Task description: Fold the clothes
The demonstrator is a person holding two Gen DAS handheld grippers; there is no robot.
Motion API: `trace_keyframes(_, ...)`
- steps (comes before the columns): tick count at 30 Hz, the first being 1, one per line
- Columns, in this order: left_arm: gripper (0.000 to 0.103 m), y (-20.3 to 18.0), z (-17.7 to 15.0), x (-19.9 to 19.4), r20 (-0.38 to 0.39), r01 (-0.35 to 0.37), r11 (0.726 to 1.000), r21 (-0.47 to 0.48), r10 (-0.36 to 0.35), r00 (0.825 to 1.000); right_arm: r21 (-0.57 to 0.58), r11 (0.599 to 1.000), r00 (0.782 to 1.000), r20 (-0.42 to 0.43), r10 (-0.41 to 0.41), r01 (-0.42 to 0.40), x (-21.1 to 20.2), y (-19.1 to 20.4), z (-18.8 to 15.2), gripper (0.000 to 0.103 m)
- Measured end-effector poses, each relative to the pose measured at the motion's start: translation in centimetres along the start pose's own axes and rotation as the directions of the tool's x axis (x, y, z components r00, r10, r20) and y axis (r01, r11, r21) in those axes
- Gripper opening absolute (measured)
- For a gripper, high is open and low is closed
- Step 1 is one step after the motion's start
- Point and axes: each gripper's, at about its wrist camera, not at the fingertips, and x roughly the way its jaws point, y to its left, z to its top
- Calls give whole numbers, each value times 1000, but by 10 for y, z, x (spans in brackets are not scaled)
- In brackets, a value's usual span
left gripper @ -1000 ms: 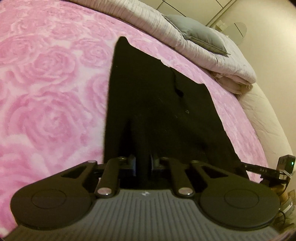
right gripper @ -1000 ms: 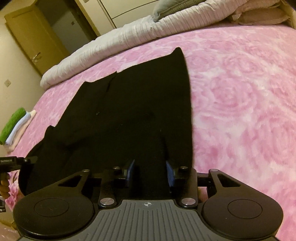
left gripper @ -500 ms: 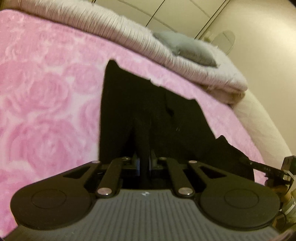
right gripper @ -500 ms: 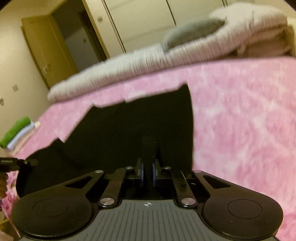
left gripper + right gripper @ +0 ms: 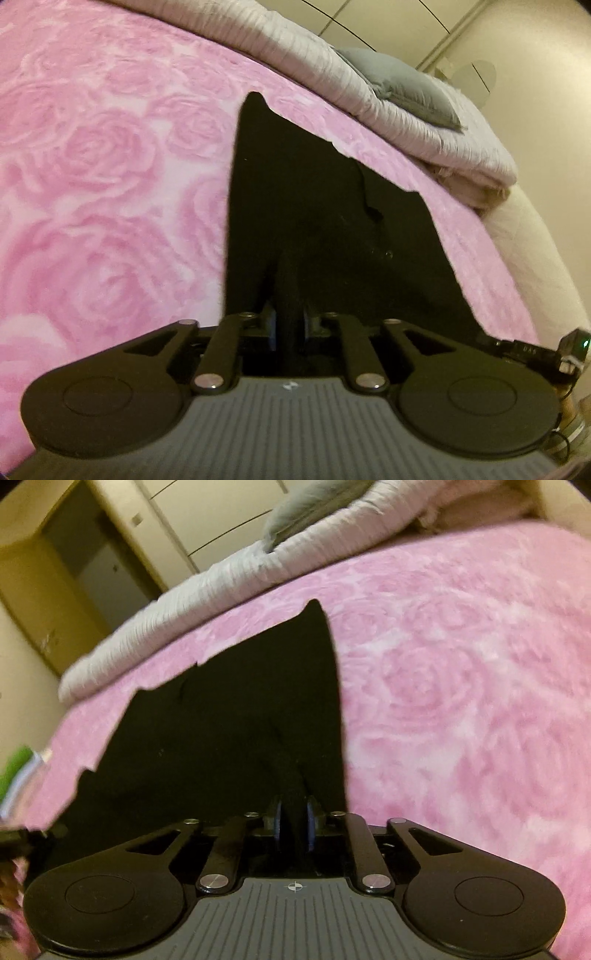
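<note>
Two grippers hold one black garment point(image 5: 317, 206) by its near edge: the left gripper point(image 5: 289, 326) is closed on a pinched ridge of the cloth, and the right gripper point(image 5: 294, 821) is closed on another ridge of the same edge. The garment lies spread on the pink rose-patterned blanket point(image 5: 103, 177) of the bed, its far end short of the rolled grey-white quilt point(image 5: 295, 48) and the grey pillow point(image 5: 402, 88) on top of it.

Judging from the narrow pinches, the main risk is the fabric sliding out of one gripper during the lift, which would drop that corner and skew the fold. Uneven pulling could also drag the plush blanket's nap against the cloth and bunch the lower layer. The dark fabric hides its own creases, so a buried wrinkle may go unnoticed.

The garment's long axis runs from the grippers toward the quilt, with one far corner reaching closer to the quilt than the other.
</note>
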Motion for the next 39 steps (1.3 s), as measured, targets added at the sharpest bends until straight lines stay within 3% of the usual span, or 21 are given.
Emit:
trace_keyframes(4,24,12,-13,-40,34,-1,996,-91,4,999,114,993,1000,27,-8,5,-36,-11,-4,38)
trace_keyframes(7,30,22,-38,-76,48,19,976,-218,-8,999,223,975,999,45,-25,15,-70,-20,-22,46)
trace_keyframes(9,34,27,-61,-94,58,44,950,-308,-27,998,307,952,998,55,-13,-5,-90,-26,-38,49)
trace_keyframes(13,37,39,-97,-108,83,105,882,-459,-75,994,423,904,996,78,31,-61,-87,-28,-55,52)
trace_keyframes(18,37,50,-103,-91,124,162,816,-554,-112,986,556,821,990,115,80,-131,-83,-31,-76,52)
trace_keyframes(20,31,52,-103,-80,132,185,794,-579,-133,982,605,780,986,131,98,-158,-82,-32,-84,52)
trace_keyframes(21,16,52,-103,-74,138,197,785,-588,-143,980,628,759,984,140,107,-172,-81,-32,-88,49)
trace_keyframes(22,11,52,-102,-72,143,204,781,-590,-147,979,648,739,982,148,114,-183,-80,-32,-92,12)
trace_keyframes(23,10,52,-100,-70,148,211,782,-586,-152,977,628,761,985,143,95,-164,-77,-28,-88,8)
trace_keyframes(24,9,50,-96,-73,149,216,803,-556,-159,976,603,784,987,138,80,-147,-79,-25,-82,7)
trace_keyframes(26,8,43,-81,-83,133,218,864,-455,-176,975,550,824,987,149,66,-138,-89,-19,-71,6)
trace_keyframes(28,7,39,-67,-94,106,203,908,-367,-176,979,493,857,982,177,70,-150,-104,-15,-60,6)
trace_keyframes(31,6,40,-54,-98,48,146,953,-264,-138,989,491,860,985,163,64,-137,-109,-22,-55,6)
trace_keyframes(35,7,57,-59,-69,-98,27,978,-208,-48,994,538,841,996,84,9,-53,-86,-34,-77,6)
trace_keyframes(37,7,56,-60,-76,-66,51,976,-210,-66,996,545,837,998,66,5,-41,-82,-35,-82,7)
trace_keyframes(39,7,50,-63,-86,-19,62,975,-211,-67,998,497,868,999,45,-8,-16,-87,-29,-76,8)
